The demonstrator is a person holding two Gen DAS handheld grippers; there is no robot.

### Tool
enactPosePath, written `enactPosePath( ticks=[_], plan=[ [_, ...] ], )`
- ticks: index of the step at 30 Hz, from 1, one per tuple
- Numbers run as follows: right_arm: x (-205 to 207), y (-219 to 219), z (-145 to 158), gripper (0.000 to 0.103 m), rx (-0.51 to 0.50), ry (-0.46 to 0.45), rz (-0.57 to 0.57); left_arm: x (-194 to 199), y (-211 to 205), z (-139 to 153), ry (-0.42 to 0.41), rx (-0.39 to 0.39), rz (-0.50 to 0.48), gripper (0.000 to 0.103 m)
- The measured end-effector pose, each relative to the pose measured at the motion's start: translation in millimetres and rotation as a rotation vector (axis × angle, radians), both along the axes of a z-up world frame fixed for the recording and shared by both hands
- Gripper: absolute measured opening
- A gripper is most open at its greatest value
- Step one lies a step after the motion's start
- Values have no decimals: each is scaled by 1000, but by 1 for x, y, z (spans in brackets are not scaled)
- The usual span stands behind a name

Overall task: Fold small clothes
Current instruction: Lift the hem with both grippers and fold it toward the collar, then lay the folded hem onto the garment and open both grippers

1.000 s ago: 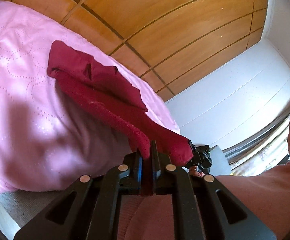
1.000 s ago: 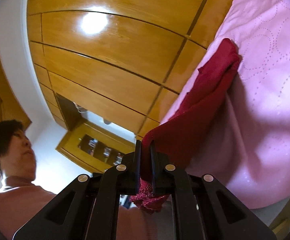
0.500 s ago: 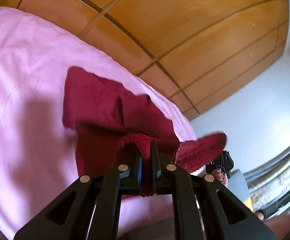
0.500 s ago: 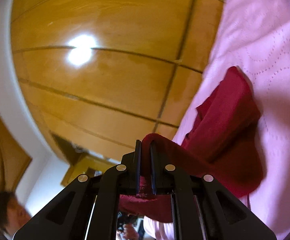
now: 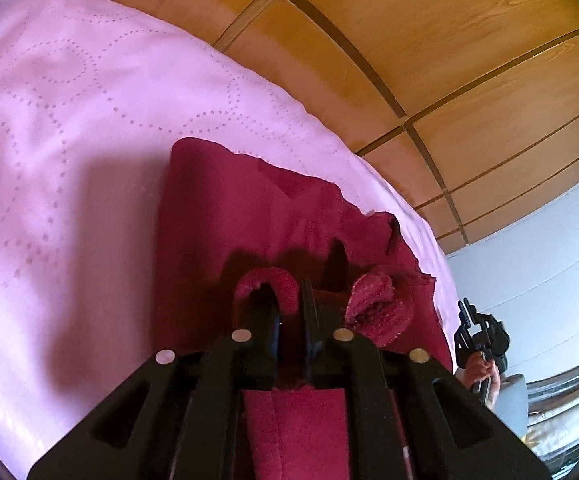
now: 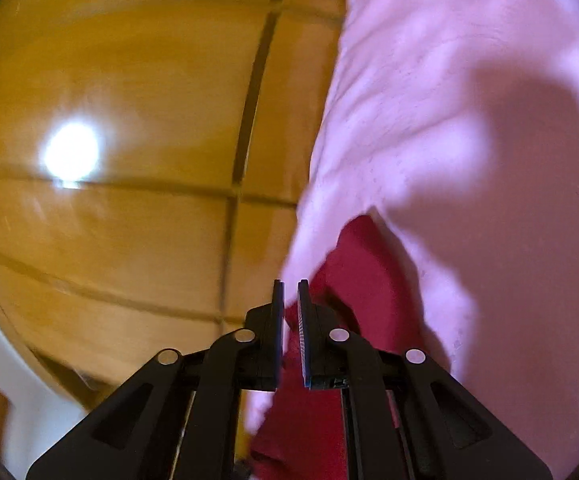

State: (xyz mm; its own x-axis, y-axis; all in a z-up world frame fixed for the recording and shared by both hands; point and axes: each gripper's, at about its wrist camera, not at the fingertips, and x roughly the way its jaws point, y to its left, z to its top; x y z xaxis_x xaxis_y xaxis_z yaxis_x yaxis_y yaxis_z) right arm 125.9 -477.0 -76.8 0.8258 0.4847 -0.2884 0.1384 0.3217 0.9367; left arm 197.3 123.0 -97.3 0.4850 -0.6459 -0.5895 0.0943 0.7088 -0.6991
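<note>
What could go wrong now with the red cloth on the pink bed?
1. The left gripper is opening, but a fuzzy hem of the red cloth curls over one finger, so it might snag and drag the fold open.
2. The cloth lies near the edge of the pink bedspread; a tug could slide it off.

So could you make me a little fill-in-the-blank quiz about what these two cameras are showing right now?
1. The garment being folded is dark ____ in colour.
2. It lies on a ____ bedspread patterned with dotted curves.
3. Behind the bed stand panels made of ____.
4. The left gripper has its jaws opening, with a ____ of the garment draped over one finger.

Missing words: red; pink; wood; fold
</note>
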Motion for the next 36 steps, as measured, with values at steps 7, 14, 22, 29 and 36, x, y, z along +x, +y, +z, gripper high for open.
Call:
enactPosePath(
  ticks=[7,14,22,29,36],
  plan=[
    [26,47,24,58,-366,32,193,-1,8,8,-34,-55,110,77],
    [61,83,9,58,-615,169,349,2,12,16,-60,140,145,80],
    [56,83,4,33,-642,165,321,0,8,5,-41,144,76,78],
    [56,79,5,30,-623,148,299,-4,2,20,-158,209,56,88],
    [58,80,3,35,-613,145,311,30,-7,22,-111,229,90,89]
  ],
)
